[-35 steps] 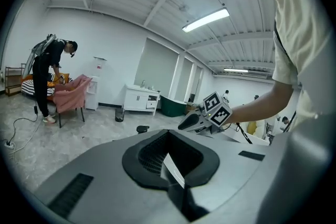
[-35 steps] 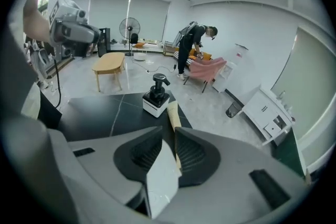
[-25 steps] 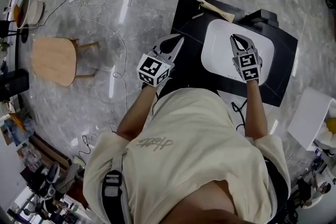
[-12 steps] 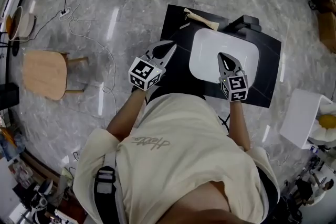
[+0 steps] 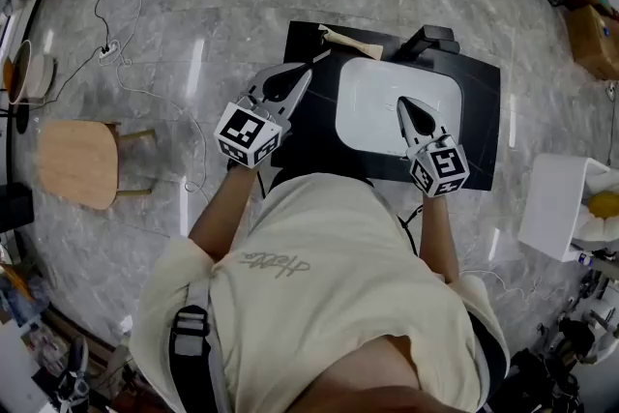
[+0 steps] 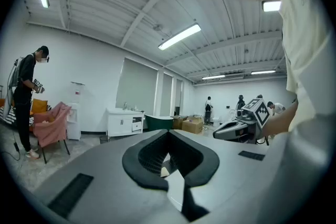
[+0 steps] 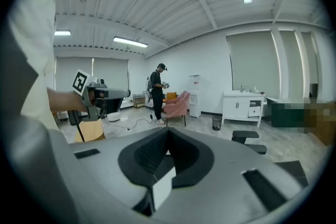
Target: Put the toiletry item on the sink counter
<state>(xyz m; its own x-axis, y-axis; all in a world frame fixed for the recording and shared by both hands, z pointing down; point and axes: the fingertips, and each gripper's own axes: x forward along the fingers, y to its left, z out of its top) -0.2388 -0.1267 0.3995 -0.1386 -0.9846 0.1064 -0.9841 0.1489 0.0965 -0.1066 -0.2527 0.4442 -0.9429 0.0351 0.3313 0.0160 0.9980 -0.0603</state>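
Head view steeply down over sink counter point(image 5: 479, 121); gripper views level.

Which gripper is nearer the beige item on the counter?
The left gripper: its tips point toward the beige item at the far-left corner of the counter, while the right gripper sits over the white basin.

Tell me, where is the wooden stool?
In the head view, the wooden stool stands on the grey floor at the far left, well left of the left gripper and the black sink counter.
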